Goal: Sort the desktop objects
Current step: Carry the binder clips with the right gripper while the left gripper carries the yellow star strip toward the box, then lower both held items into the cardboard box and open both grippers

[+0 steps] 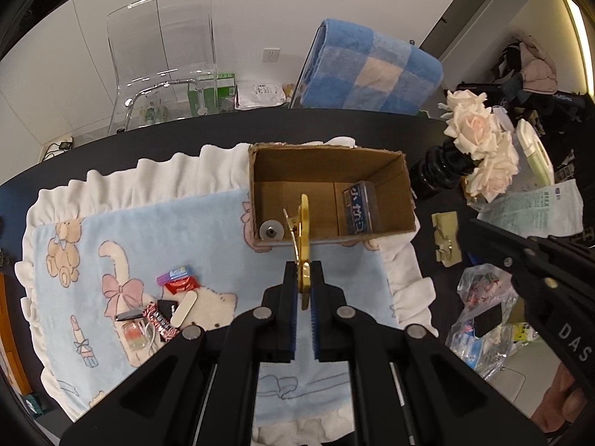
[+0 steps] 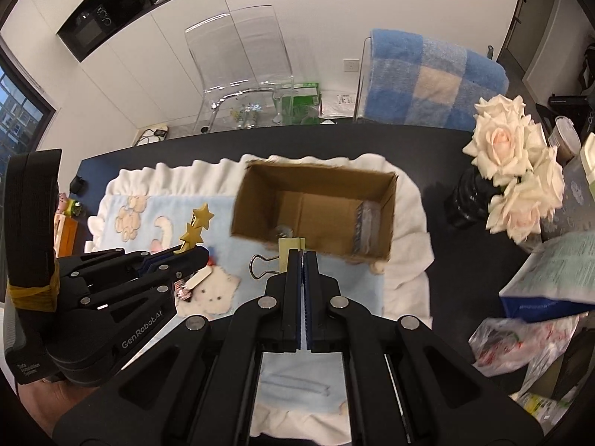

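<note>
My left gripper [image 1: 304,269] is shut on a gold star hair clip [image 1: 304,223], held edge-on just in front of the open cardboard box [image 1: 260,171]. In the right wrist view the same clip [image 2: 199,225] sticks up from the left gripper [image 2: 191,249]. My right gripper [image 2: 303,256] is shut on a pale green binder clip [image 2: 290,245] at the box's [image 2: 316,239] near wall. Inside the box lie a blue pack [image 1: 359,208] and a round silver piece [image 1: 270,230]. Several small items, among them a red packet [image 1: 181,283] and a nail file [image 1: 184,306], lie on the blue cartoon blanket [image 1: 156,223].
Pale roses in a black vase [image 1: 479,148] stand right of the box. Plastic bags [image 1: 479,312] and paper packs [image 2: 550,282] crowd the table's right side. A clear chair [image 2: 241,59] and a chair draped in a blue checked towel [image 2: 435,74] stand behind the dark table [image 2: 427,148].
</note>
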Available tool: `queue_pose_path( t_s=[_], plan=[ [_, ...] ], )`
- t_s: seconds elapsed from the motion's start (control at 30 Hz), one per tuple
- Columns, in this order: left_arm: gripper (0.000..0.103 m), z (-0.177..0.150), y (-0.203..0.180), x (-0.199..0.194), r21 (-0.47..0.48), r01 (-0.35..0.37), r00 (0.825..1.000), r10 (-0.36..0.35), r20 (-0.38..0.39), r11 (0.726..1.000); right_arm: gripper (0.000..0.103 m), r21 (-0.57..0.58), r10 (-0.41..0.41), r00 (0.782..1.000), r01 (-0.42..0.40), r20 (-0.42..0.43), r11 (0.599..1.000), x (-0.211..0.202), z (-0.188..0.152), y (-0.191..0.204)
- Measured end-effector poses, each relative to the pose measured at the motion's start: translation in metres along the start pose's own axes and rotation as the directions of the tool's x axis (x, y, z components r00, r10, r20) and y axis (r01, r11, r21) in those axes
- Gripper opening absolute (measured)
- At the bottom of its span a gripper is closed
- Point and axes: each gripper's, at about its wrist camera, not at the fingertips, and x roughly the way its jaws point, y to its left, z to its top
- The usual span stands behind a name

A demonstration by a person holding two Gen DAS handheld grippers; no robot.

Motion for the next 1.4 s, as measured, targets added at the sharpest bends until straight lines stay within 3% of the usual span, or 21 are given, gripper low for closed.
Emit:
queue_pose_path(
  t_s=[0.43,0.97,1.0,1.07,1.1,1.13,1.2,1.3,1.4],
  plan=[
    [0.006,0.045,-0.005,0.061,0.016,-0.013,0.999,0.014,-0.040,1.000,0.001,0.011,-0.017,1.000,0.017,-0.016,1.000,0.055,0.045,-0.041],
    [0.007,0.060,-0.002,0.088,0.024,-0.028,0.996,0.030,-0.085,0.999,0.005,-0.007,-0.069,0.997,0.069,-0.027,0.998,0.083,0.056,-0.046],
    [0.008,0.059,-0.001,0.089,0.023,-0.027,0.995,0.029,-0.091,0.999,0.008,-0.008,-0.074,0.997,0.074,-0.027,0.997,0.082,0.056,-0.046],
    [0.028,0.058,0.001,0.088,0.024,-0.040,0.995,0.042,-0.090,0.999,0.029,-0.014,-0.086,0.996,0.086,-0.022,0.996,0.080,0.054,-0.045],
    [0.055,0.057,0.001,0.087,0.025,-0.041,0.996,0.043,-0.084,0.999,0.051,-0.019,-0.093,0.996,0.092,-0.018,0.996,0.078,0.054,-0.045],
    [0.078,0.056,0.002,0.085,0.028,-0.042,0.996,0.044,-0.078,0.999,0.065,-0.021,-0.097,0.995,0.097,-0.007,0.995,0.075,0.053,-0.044],
    [0.086,0.054,0.002,0.079,0.036,-0.042,0.997,0.044,-0.063,0.998,0.076,-0.026,-0.108,0.994,0.108,0.005,0.994,0.069,0.051,-0.043],
    [0.086,0.049,0.002,0.070,0.052,-0.050,0.997,0.053,-0.052,0.997,0.085,-0.021,-0.112,0.994,0.112,0.014,0.993,0.061,0.047,-0.042],
    [0.086,0.043,0.006,0.058,0.046,-0.053,0.997,0.055,-0.048,0.998,0.103,-0.008,-0.115,0.993,0.115,0.030,0.993,0.048,0.041,-0.043]
  ],
)
